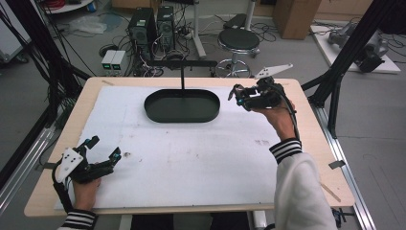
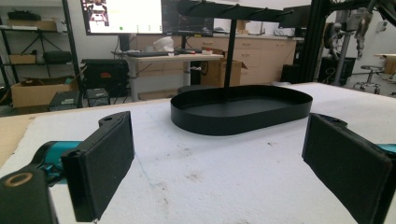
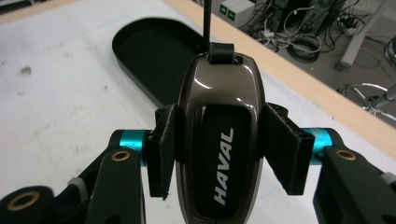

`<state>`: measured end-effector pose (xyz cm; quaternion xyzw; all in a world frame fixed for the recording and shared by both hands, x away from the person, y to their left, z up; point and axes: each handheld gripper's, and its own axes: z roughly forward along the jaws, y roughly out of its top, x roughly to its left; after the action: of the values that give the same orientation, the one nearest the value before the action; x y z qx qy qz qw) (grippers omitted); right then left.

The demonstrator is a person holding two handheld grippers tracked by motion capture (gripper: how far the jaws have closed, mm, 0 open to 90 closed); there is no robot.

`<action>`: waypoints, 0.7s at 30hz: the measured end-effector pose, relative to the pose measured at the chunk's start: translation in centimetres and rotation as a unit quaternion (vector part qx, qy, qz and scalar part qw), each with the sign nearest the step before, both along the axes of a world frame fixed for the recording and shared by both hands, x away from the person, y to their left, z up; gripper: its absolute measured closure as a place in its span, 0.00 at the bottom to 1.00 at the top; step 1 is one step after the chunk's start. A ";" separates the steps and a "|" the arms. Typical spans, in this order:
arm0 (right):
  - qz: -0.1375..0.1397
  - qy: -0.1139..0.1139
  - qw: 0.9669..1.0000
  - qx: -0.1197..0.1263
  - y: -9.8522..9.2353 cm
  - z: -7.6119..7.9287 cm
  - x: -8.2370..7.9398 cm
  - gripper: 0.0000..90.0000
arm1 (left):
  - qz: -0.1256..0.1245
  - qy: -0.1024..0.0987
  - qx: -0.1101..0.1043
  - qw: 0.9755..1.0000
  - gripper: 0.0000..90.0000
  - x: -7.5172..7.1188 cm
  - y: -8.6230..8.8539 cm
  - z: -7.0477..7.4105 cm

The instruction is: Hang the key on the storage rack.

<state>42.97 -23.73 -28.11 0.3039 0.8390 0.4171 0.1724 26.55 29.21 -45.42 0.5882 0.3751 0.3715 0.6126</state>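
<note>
Gripping a brown key fob (image 3: pixel 219 140) by its sides, the right gripper (image 1: pixel 242 97) is raised just right of the black tray (image 1: pixel 182 106), pads (image 3: pixel 163 151) pressing the fob. The left gripper (image 1: pixel 103 151) sits low, well apart from the tray toward the person, jaws wide and empty.

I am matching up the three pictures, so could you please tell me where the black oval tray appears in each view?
High view: the black oval tray sits at the table's far centre, left of the right gripper.
Left gripper view: upper centre, beyond the open fingers.
Right gripper view: upper left, behind the key fob.
Shared landmark: the upright black post rising from the tray.
</note>
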 end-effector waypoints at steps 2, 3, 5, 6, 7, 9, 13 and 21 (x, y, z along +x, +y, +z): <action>0.001 -0.004 1.000 0.000 0.4 0.5 0.4 0.53 | 0.000 0.000 0.000 1.000 0.11 0.0 0.0 0.0; 0.000 -0.003 1.000 0.002 0.6 0.7 0.6 0.53 | 0.000 0.000 0.000 1.000 0.11 0.0 0.0 0.0; 0.000 -0.006 1.000 0.008 0.9 1.1 1.1 0.53 | 0.000 0.000 0.000 1.000 0.11 0.0 0.0 0.0; 0.000 -0.008 1.000 0.009 1.1 1.2 1.3 0.53 | 0.000 0.000 0.000 1.000 0.11 0.0 0.0 0.0; -0.005 -0.009 1.000 0.010 1.4 1.3 1.7 0.53 | 0.000 0.000 0.000 1.000 0.11 0.0 0.0 0.0; -0.005 -0.008 1.000 0.012 1.6 1.4 2.0 0.53 | 0.000 0.000 0.000 1.000 0.11 0.0 0.0 0.0; -0.008 -0.012 1.000 0.013 2.2 1.5 3.0 0.53 | -0.001 -0.001 0.001 1.000 0.11 0.0 0.0 0.0; -0.016 -0.018 1.000 0.016 3.9 2.1 4.7 0.53 | 0.000 -0.002 -0.001 1.000 0.11 0.0 0.0 0.0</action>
<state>47.64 -19.85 -26.03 0.3123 0.8244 0.4326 0.1891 26.56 29.18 -45.43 0.5873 0.3743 0.3720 0.6136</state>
